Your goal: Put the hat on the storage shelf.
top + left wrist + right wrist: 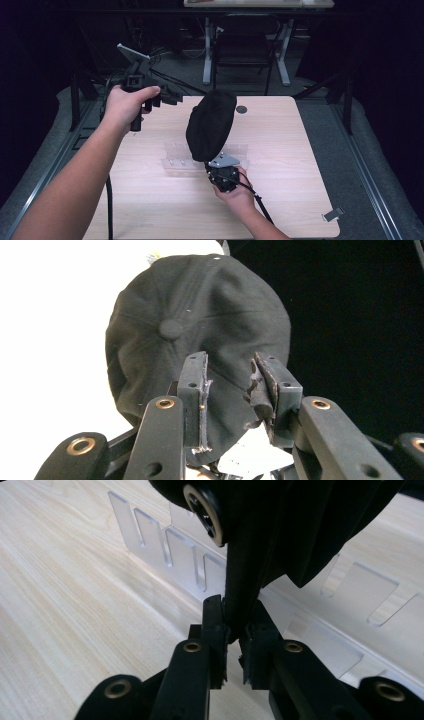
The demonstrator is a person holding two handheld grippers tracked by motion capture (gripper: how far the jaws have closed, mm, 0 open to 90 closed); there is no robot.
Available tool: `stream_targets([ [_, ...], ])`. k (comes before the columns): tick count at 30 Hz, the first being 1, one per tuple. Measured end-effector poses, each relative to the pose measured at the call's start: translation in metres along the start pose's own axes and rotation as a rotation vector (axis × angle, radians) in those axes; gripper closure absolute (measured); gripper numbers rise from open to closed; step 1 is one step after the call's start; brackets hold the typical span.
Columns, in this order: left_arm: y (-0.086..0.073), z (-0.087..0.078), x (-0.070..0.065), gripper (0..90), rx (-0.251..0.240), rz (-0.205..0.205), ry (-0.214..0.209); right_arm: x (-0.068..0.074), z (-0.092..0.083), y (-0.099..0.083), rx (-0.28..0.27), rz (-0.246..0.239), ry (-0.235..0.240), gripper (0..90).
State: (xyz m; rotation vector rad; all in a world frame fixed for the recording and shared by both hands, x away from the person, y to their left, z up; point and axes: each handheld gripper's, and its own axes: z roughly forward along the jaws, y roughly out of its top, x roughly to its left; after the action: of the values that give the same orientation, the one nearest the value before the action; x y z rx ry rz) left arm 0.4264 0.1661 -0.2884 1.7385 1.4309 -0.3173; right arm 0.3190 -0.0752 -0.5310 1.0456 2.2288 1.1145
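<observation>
I'm pinching the black baseball cap (pixel 211 124) by its strap in the right gripper (pixel 234 630), above the clear slotted rack (pixel 176 162); rack partly hidden. I'm holding the left gripper (pixel 229 385) empty, jaws parted, far-left.

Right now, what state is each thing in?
Black cap: held up off the table, crown toward the left gripper.
Right gripper: shut on the cap's strap.
Left gripper: open, raised, holding nothing.
Clear slotted rack: on the table, unoccupied.

No readable text, label or number shows anywhere.
</observation>
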Motion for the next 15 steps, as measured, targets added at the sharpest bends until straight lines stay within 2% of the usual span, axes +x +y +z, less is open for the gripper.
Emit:
stream_targets([
  [2,-0.001,-0.002,0.005,67.5,-0.008,-0.012,0.005,0.000,0.001,-0.003,0.018,0.010,0.008,81.0],
  [5,-0.002,-0.004,0.008,66.6,-0.009,-0.023,0.008,-0.001,0.000,-0.007,0.014,0.014,0.014,79.4],
  [7,-0.003,-0.006,0.011,66.4,-0.011,-0.031,0.010,-0.002,-0.002,-0.010,0.021,0.024,0.035,71.7],
  [11,-0.004,-0.009,0.019,64.8,-0.018,-0.035,0.019,-0.005,-0.008,-0.010,0.045,0.035,0.056,67.6],
  [12,-0.005,-0.010,0.020,63.8,-0.019,-0.038,0.024,-0.006,-0.010,-0.010,0.066,0.035,0.067,66.9],
  [14,-0.006,-0.010,0.022,63.1,-0.020,-0.044,0.029,-0.007,-0.011,-0.011,0.054,0.047,0.074,65.8],
  [15,-0.007,-0.011,0.028,62.7,-0.014,-0.040,0.044,-0.008,-0.015,-0.013,0.058,0.058,0.083,64.4],
])
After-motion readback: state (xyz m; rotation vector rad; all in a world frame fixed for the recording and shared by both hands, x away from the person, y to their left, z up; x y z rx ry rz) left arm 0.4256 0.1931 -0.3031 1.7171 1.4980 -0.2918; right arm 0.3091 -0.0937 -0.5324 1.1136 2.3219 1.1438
